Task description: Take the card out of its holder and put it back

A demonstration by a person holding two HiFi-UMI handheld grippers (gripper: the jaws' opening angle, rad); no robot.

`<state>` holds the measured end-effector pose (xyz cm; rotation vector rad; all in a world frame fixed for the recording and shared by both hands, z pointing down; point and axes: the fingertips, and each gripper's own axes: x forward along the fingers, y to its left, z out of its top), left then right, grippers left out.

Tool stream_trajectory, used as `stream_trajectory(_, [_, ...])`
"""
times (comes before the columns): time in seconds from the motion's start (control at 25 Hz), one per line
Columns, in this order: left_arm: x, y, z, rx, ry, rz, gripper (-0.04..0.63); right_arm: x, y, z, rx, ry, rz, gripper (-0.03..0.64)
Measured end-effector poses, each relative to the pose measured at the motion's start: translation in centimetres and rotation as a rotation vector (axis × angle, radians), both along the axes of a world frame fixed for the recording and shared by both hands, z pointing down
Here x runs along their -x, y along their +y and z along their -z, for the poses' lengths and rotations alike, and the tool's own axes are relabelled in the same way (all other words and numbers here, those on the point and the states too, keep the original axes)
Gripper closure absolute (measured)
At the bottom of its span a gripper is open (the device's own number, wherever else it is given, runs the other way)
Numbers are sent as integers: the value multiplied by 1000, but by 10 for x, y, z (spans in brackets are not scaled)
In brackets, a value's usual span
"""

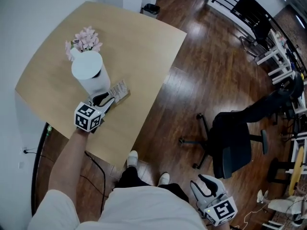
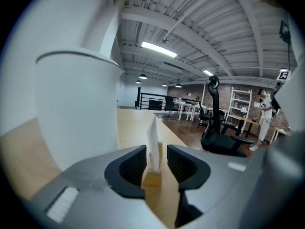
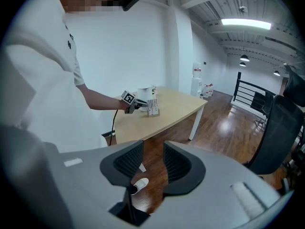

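Note:
A white card (image 2: 153,138) stands upright in the slot of a small wooden holder (image 2: 153,179) on the tan table (image 1: 139,47). My left gripper (image 2: 156,163) is open, one jaw on each side of the card with a gap to both. In the head view the card (image 1: 119,90) lies just beyond my left gripper (image 1: 106,100), beside the white vase (image 1: 91,73). My right gripper (image 1: 206,186) hangs low at my right side, off the table, open and empty. From the right gripper view (image 3: 152,163) the card (image 3: 152,107) shows far off on the table.
The white vase (image 2: 76,109) with pink flowers (image 1: 84,40) stands close on the left of my left gripper. A black office chair (image 1: 230,143) sits on the wooden floor to the right of the table. A cable (image 1: 93,164) hangs under the table's near edge.

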<state>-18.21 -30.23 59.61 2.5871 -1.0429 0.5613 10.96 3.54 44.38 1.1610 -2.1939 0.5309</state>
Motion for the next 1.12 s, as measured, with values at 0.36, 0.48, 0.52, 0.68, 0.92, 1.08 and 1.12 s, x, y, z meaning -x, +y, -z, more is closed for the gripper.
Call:
stream_trajectory(0.36, [1, 142, 63, -64, 40, 205, 439, -36, -9, 6, -120, -39, 216, 482])
stream_trajectory(0.48, [-38, 214, 91, -100, 79, 252, 448, -62, 2, 10, -170, -67, 300, 482])
stream_trajectory(0.52, [-55, 239, 100, -111, 95, 267, 451, -72, 7, 11, -189, -78, 327, 482])
stream_trajectory(0.68, [-136, 338, 126, -134, 154, 334, 453, -119, 47, 12, -238, -91, 469, 482])
stream_trajectory(0.92, [-241, 452, 134, -109, 163, 339, 457, -169, 109, 9, -249, -99, 609, 483])
stream_trajectory(1.08, [-290, 491, 135, -74, 181, 300, 468, -195, 138, 10, -249, -120, 616, 483])
stream_trajectory(1.12, [-298, 497, 136, -65, 191, 294, 468, -198, 143, 12, -253, -128, 613, 483])
